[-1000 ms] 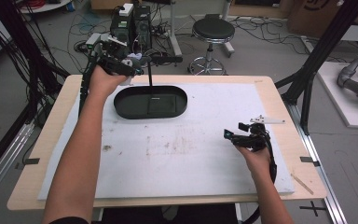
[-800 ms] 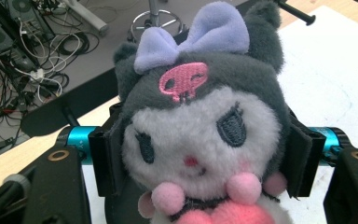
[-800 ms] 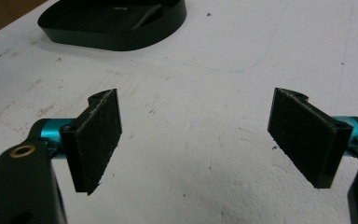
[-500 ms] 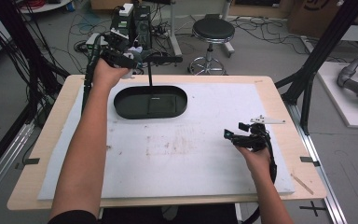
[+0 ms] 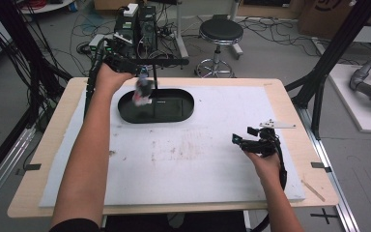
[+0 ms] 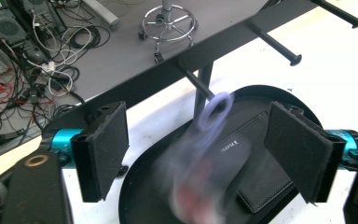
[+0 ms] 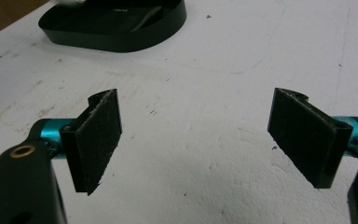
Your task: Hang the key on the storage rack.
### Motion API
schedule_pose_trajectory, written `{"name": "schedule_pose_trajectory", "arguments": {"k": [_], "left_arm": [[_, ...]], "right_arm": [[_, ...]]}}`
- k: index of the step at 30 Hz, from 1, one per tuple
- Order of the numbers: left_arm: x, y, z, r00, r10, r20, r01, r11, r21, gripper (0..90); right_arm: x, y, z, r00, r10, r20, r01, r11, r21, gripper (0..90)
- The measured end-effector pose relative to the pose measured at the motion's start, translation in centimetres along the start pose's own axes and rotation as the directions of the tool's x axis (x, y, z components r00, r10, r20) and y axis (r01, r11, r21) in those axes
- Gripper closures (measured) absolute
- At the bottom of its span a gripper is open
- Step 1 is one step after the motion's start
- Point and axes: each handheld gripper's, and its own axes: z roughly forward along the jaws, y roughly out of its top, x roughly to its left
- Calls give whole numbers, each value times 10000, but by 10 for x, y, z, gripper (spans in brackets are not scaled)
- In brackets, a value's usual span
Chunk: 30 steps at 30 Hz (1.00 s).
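Observation:
A small pale and red object with a ring on top [image 6: 200,154] is blurred in mid-air over the black oval tray [image 6: 140,186], between my left gripper's pads without touching either. My left gripper [image 6: 200,149] stands open. In the high view the same blurred object [image 5: 142,90] hangs just below the left gripper [image 5: 125,63], beside the tray's upright post. A black rack bar with pegs [image 6: 270,44] crosses above the tray [image 5: 183,113]. A flat black case [image 6: 261,158] lies in the tray. My right gripper [image 7: 205,140] is open over bare white table, at the right [image 5: 244,136].
The white mat [image 5: 198,159] covers most of the wooden table [image 5: 294,106]. The tray's near rim [image 7: 116,42] lies far ahead of the right gripper. Behind the table are a stool [image 5: 221,34], cables and electronics [image 5: 135,19] on the floor.
The left hand has risen slightly toward the rack bar, and a blurred object now shows moving below its gripper over the tray. The right hand has not moved.

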Motion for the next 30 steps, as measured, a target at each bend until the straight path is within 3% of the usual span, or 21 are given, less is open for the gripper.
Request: {"name": "schedule_pose_trajectory", "arguments": {"k": [14,21,30], "left_arm": [[-9,-12,-10,9993,131,341,-128,9999,-77,208],[-17,-32,-24,9977,145,665,-124,9994,-328,185],[-40,-67,-40,9898,818,1170,-758,9956,-543,164]], "right_arm": [[1,0,1,10000,-28,-18,28,10000,15,180],[1,0,1,10000,-75,18,75,10000,19,179],[0,0,1,10000,-62,75,62,10000,76,180]]}}
